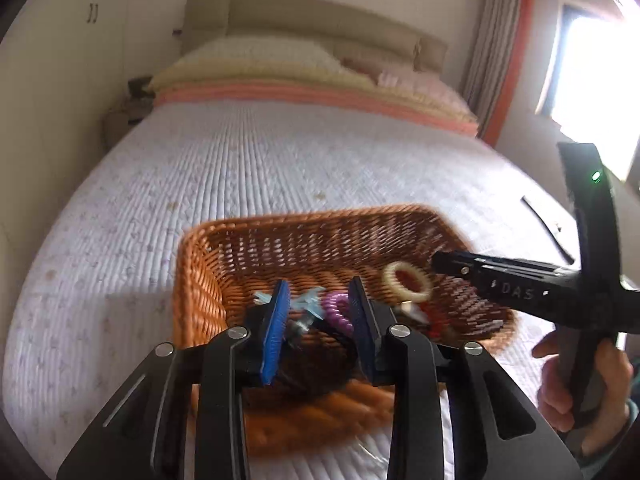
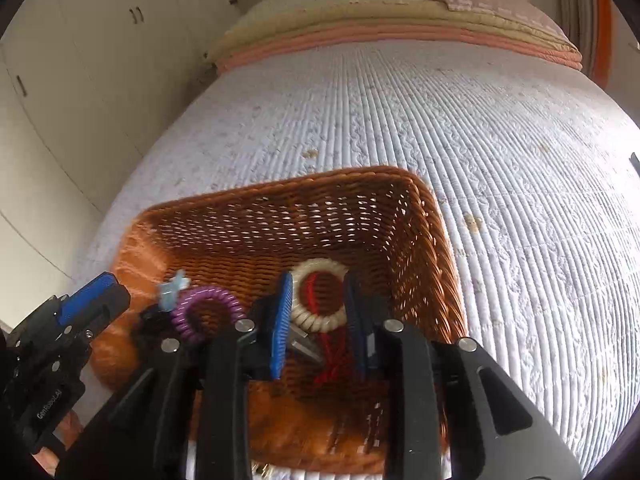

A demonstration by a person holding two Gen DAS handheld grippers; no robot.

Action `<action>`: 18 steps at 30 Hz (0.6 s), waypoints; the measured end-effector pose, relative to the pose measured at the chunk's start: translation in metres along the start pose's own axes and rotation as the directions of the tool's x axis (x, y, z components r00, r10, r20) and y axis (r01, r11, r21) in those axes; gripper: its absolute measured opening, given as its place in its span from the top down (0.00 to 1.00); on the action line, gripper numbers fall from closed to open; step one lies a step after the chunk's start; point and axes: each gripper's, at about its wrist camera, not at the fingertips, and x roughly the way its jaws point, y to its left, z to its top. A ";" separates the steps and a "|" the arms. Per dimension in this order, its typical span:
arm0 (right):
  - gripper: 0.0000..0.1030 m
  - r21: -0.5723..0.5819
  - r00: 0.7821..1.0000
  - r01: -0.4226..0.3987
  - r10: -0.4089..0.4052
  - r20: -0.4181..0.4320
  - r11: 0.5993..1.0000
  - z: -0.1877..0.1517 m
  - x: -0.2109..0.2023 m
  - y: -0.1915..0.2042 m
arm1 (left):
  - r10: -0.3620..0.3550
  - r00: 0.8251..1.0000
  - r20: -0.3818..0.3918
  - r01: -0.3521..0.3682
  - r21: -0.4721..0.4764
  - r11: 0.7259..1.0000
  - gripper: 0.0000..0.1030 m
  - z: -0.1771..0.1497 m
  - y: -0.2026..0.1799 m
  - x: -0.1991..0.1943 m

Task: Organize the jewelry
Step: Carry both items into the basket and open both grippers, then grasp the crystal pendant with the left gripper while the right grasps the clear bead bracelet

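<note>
An orange wicker basket [image 1: 200, 264] [image 2: 424, 216] sits on the bed. Inside lie a purple spiral hair tie [image 1: 338, 312] [image 2: 188, 312], a cream spiral ring [image 1: 408, 282] [image 2: 320, 320], a light blue clip [image 1: 308, 302] [image 2: 173, 286], a red cord [image 2: 326, 364] and a metal clip [image 2: 302, 342]. My left gripper [image 1: 320, 300] is open and empty above the basket's near side, over the blue clip and purple tie. My right gripper [image 2: 318, 296] is open and empty over the cream ring. It also shows in the left wrist view [image 1: 436, 260], and the left gripper in the right wrist view [image 2: 100, 286].
The bed has a white quilted cover [image 1: 280, 160] [image 2: 500, 140] with folded blankets and pillows [image 1: 300, 76] at the head. White wardrobe doors [image 2: 80, 60] stand to the left, a bright window [image 1: 592, 72] to the right. A thin dark object [image 1: 548, 228] lies on the bed at right.
</note>
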 end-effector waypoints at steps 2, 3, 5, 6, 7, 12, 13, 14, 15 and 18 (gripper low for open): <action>0.77 -0.018 0.999 -0.012 0.012 0.034 1.000 -0.006 -0.026 0.005 | -0.012 0.999 0.046 0.012 0.004 1.000 0.64 -0.001 -0.005 -0.028; 0.77 -0.023 0.999 -0.020 0.021 0.049 1.000 -0.010 -0.041 0.007 | -0.018 0.998 0.067 0.018 0.008 1.000 0.63 -0.002 -0.008 -0.044; 0.77 -0.033 0.996 -0.044 0.047 0.076 0.998 -0.019 -0.066 0.012 | -0.031 0.995 0.093 0.030 0.015 0.999 0.63 -0.006 -0.015 -0.070; 0.77 -0.039 0.995 -0.051 0.054 0.087 0.998 -0.022 -0.077 0.014 | -0.039 0.994 0.105 0.037 0.020 0.999 0.63 -0.009 -0.019 -0.085; 0.77 -0.050 0.992 -0.056 0.061 0.106 0.997 -0.030 -0.094 0.017 | -0.047 0.993 0.112 0.044 0.023 0.999 0.62 -0.012 -0.021 -0.095; 0.71 -0.084 0.984 -0.082 0.094 0.150 0.993 -0.065 -0.145 0.025 | -0.114 0.983 0.142 0.111 0.024 0.993 0.59 -0.035 -0.038 -0.149; 0.71 -0.087 0.983 -0.088 0.100 0.153 0.992 -0.070 -0.152 0.026 | -0.121 0.981 0.148 0.119 0.025 0.993 0.59 -0.039 -0.042 -0.159; 0.71 -0.095 0.982 -0.086 0.101 0.160 0.992 -0.080 -0.163 0.026 | -0.125 0.980 0.153 0.122 0.028 0.992 0.58 -0.044 -0.044 -0.165; 0.71 -0.102 0.982 -0.078 0.094 0.166 0.992 -0.088 -0.170 0.028 | -0.127 0.979 0.157 0.124 0.032 0.992 0.57 -0.049 -0.047 -0.172; 0.60 -0.113 0.982 -0.060 0.079 0.171 0.992 -0.111 -0.182 0.030 | -0.137 0.978 0.160 0.133 0.035 0.990 0.50 -0.065 -0.054 -0.185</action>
